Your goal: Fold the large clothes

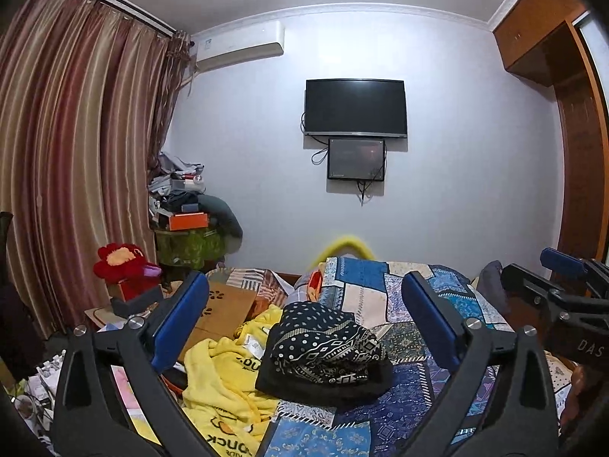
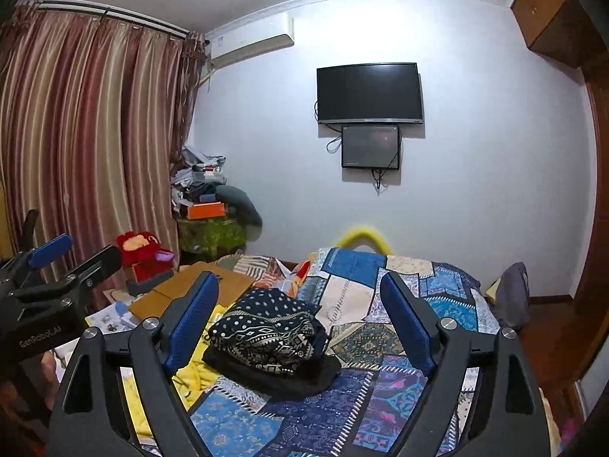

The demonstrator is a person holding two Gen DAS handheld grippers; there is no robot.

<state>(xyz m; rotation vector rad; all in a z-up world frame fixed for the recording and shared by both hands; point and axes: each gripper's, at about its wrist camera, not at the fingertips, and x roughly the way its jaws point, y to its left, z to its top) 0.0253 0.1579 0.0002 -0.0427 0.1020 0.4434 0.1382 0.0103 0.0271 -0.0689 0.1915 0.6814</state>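
A folded black-and-white patterned garment [image 1: 323,346] lies as a compact stack on the blue patchwork bedspread [image 1: 380,293]; it also shows in the right wrist view [image 2: 266,335]. A crumpled yellow garment [image 1: 224,384] with duck print lies to its left, seen too in the right wrist view [image 2: 190,373]. My left gripper [image 1: 304,316] is open and empty, held above the bed in front of the stack. My right gripper [image 2: 298,312] is open and empty, also above the bed. Each gripper shows at the edge of the other's view: the right one [image 1: 548,278] and the left one [image 2: 72,262].
A cardboard sheet [image 1: 224,308] and papers lie at the bed's left. A red plush toy [image 1: 121,266] and a cluttered stand [image 1: 186,221] stand by the curtains [image 1: 76,152]. A TV [image 1: 356,108] hangs on the far wall. A wooden wardrobe [image 1: 571,133] stands at right.
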